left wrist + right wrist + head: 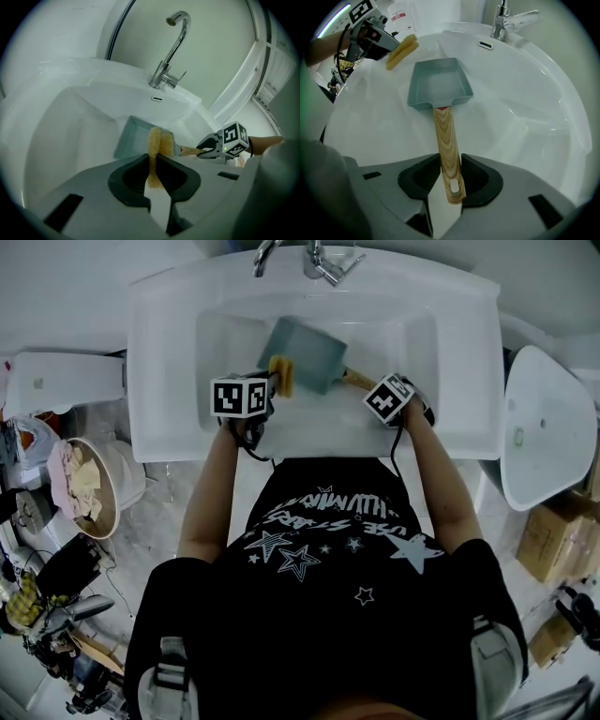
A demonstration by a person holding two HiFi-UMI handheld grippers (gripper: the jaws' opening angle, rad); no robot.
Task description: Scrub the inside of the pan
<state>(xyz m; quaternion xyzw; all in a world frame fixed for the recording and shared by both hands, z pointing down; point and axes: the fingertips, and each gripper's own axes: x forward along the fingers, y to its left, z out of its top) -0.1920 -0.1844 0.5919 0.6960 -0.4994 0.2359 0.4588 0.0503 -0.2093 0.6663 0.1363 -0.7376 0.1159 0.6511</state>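
**Holding arrangement**

The pan (pixel 438 84), square and grey-green, lies inside the white sink (pixel 169 352), centre of the head view, below the tap (pixel 319 259). Its open side faces up, so the inside surface is exposed for scrubbing. Whether its base rests on the basin floor cannot be determined.

The right gripper (pixel 447 176) is closed on the wooden handle (pixel 445 140), with a pad against each side near the handle's end. This grip probably serves to steady the pan against the push of scrubbing and to keep it over the basin.

The left gripper (pixel 154 161) is clamped on a yellow sponge (pixel 157 140), squeezing it narrow between the pads. Most of the sponge projects beyond the tips, which leaves a free working edge. In the right gripper view the sponge sits at upper left, just beside the pan's left rim and not inside it. Scrubbing contact therefore appears not yet made.

**Markings and writing**

- Each gripper carries a cube with black-and-white square patterns; no words.
- The pan shows no brand. A small red mark (pixel 440 108) sits where the handle meets the pan.
- A white bottle (pixel 401 16) at the top left of the right gripper view bears a red label; the print is too small to read.
- The person's dark shirt (pixel 328 549) shows stars and lettering, seen upside down; not reliably legible.
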